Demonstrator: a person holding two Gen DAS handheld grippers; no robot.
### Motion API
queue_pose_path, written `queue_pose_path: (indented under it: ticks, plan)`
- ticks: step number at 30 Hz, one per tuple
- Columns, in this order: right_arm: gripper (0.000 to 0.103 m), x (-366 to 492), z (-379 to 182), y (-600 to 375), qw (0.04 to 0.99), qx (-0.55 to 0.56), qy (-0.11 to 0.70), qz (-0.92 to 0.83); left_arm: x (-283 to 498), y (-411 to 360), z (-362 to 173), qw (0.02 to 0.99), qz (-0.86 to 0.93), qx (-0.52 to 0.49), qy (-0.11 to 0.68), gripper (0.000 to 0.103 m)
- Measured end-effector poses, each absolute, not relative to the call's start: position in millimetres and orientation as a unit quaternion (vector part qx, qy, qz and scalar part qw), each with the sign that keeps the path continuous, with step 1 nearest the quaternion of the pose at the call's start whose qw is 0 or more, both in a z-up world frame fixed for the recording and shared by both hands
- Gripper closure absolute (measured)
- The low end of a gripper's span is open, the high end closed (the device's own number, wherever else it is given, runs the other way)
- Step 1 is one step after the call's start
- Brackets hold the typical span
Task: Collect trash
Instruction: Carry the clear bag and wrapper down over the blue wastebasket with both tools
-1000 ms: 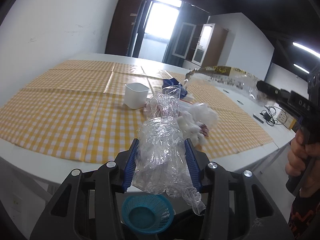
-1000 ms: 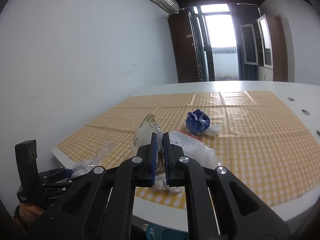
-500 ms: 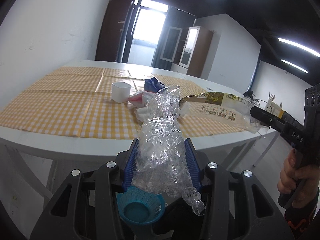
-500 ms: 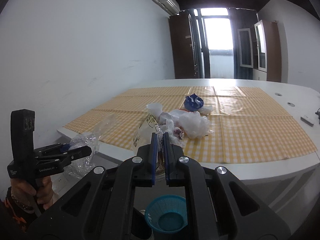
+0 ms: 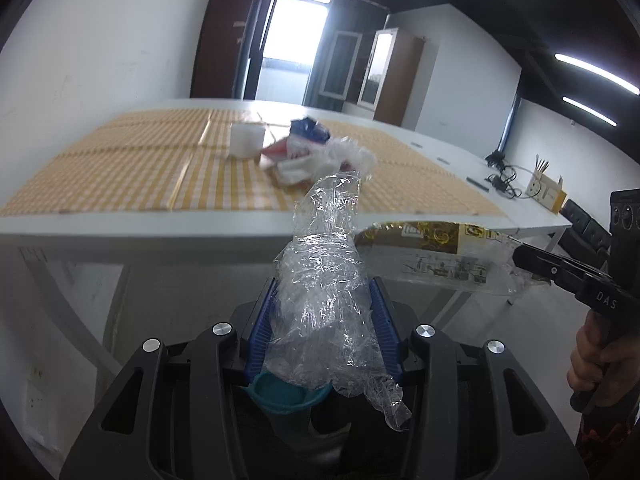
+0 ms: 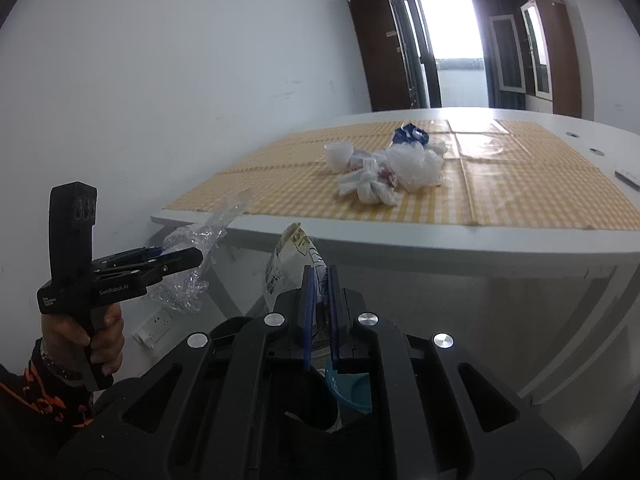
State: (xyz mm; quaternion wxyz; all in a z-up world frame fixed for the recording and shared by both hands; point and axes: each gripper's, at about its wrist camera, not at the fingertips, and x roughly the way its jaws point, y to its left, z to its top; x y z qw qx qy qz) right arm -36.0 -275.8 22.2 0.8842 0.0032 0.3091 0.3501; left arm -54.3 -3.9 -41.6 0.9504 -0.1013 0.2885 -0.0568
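My left gripper (image 5: 324, 292) is shut on a crumpled clear plastic wrap (image 5: 320, 300), held below the table's front edge; it also shows in the right wrist view (image 6: 188, 260). My right gripper (image 6: 319, 276) is shut on a printed yellow-and-white wrapper (image 6: 294, 258), which also shows in the left wrist view (image 5: 436, 256) to the right of the clear wrap. A teal basket (image 5: 286, 394) sits on the floor below both grippers, partly hidden (image 6: 352, 390). More trash stays on the table: white tissues and plastic (image 6: 392, 176), a white cup (image 6: 339, 156), a blue wrapper (image 6: 410, 135).
The white table (image 6: 400, 240) carries a yellow checked cloth (image 5: 120, 168). A white wall stands to the left. Table legs (image 5: 60, 300) run down beside the basket. Cables and a holder (image 5: 544, 190) sit at the far right of the table.
Both grippers have drawn back from the table and dropped below its edge, each still holding its trash. The teal basket now lies closer beneath them.
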Motion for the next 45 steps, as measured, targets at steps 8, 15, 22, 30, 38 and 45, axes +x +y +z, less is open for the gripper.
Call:
queue_pose_path:
  ticks: [8,15,22,30,38,45]
  plan:
    - [0.097,-22.1,-38.2,-250.6,0.865,-0.014,0.370,0.339,-38.3,1.5,-98.9,0.928,-0.061,-0.115,0.348,0.058]
    - [0.097,0.0,-89.7,-215.8,0.843,-0.040,0.419,0.335,-14.7,9.0,-142.0,0.916,-0.054,-0.118,0.379,0.058]
    - [0.097,25.4,-137.1,-197.5,0.827,-0.050,0.460,0.319,1.9,23.4,-185.1,0.899,-0.046,-0.143,0.412,0.058]
    - [0.097,55.4,-198.9,-186.3,0.796,-0.048,0.521,0.304,35.0,35.6,-238.9,0.861,-0.036,-0.183,0.473,0.058]
    - [0.097,85.9,-252.8,-174.9,0.772,-0.049,0.572,0.273,82.0,39.1,-291.1,0.834,-0.023,-0.193,0.516,0.058]
    - [0.097,117.6,-287.1,-180.2,0.766,-0.040,0.597,0.235,119.4,50.4,-330.1,0.807,-0.009,-0.227,0.545,0.058]
